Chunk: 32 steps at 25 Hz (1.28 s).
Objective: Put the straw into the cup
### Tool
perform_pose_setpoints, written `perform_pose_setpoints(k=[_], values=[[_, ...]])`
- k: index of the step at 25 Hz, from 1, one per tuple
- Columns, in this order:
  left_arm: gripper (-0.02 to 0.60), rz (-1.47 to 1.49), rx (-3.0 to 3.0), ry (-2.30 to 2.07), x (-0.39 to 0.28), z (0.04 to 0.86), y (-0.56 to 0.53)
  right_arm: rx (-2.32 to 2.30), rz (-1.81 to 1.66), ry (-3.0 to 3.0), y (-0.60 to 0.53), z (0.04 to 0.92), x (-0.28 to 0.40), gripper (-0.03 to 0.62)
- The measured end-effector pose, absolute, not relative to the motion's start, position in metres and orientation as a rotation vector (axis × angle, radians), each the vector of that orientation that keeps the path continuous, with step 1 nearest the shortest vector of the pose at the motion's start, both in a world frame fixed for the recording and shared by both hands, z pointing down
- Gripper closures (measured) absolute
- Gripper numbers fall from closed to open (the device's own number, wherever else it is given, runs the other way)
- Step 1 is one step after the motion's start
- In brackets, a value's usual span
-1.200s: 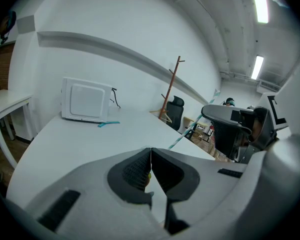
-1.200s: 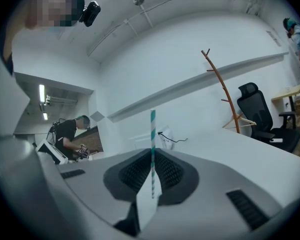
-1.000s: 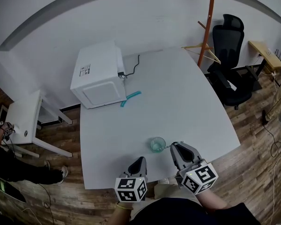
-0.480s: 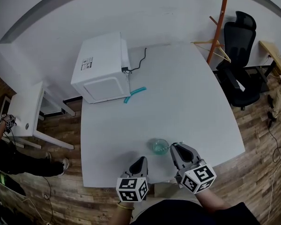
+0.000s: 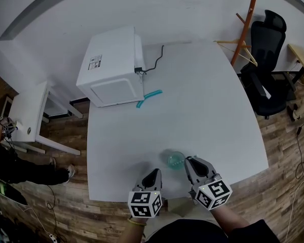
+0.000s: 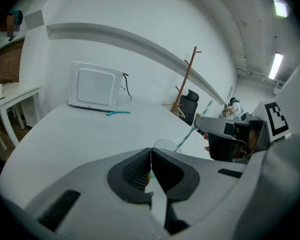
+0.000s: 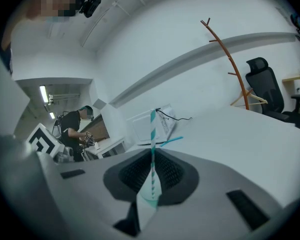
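- Step in hand, at a guess: getting the straw down into the cup, so mostly a matter of aim and a gentle let-go
- Happening at the near edge of a big white table [image 5: 207,100], well apart from the white microwave [image 5: 114,67] and the little teal thing [image 5: 149,95] lying just beside it at the far side, so no clutter to dodge
- Worth using the left gripper [image 5: 153,175]: clamped together on nothing right now and parked near the cup, so could open up and steady the cup if it looks tippy
- Best not to open the right gripper [image 5: 193,163] until the lower end sits well inside the rim. Closed tight on the straw at the moment, pinching it part-way along, with a short bit poking up above and the longer part slanting down
- Better to tip it nearer upright and come down slow, no sideways shoving, since probably light enough to skate or topple
- Cup [image 5: 175,159]: small, clear with a greenish-teal tint, standing upright, just off the right gripper's tips
- Straw [image 7: 152,134]: thin, white with teal stripes, looks like paper so likely bends easy. Runs down to the cup's rim in the left gripper view, but can't tell whether the tip is already inside or only at the edge
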State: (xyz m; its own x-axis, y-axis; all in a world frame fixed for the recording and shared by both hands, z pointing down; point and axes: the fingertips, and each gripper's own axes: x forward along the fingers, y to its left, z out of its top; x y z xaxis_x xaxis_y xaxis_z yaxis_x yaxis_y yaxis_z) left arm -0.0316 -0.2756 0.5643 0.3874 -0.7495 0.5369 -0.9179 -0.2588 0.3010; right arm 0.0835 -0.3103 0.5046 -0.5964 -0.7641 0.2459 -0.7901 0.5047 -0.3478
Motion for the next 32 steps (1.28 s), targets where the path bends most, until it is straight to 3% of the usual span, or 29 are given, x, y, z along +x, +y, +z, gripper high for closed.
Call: perform_pose_setpoints(k=[32], values=[[0.561,0.413,2.039,-1.401,-0.039,0.592,-0.277,1.310,0.691,-2.562,-0.317,0.558,0.067,0.551]])
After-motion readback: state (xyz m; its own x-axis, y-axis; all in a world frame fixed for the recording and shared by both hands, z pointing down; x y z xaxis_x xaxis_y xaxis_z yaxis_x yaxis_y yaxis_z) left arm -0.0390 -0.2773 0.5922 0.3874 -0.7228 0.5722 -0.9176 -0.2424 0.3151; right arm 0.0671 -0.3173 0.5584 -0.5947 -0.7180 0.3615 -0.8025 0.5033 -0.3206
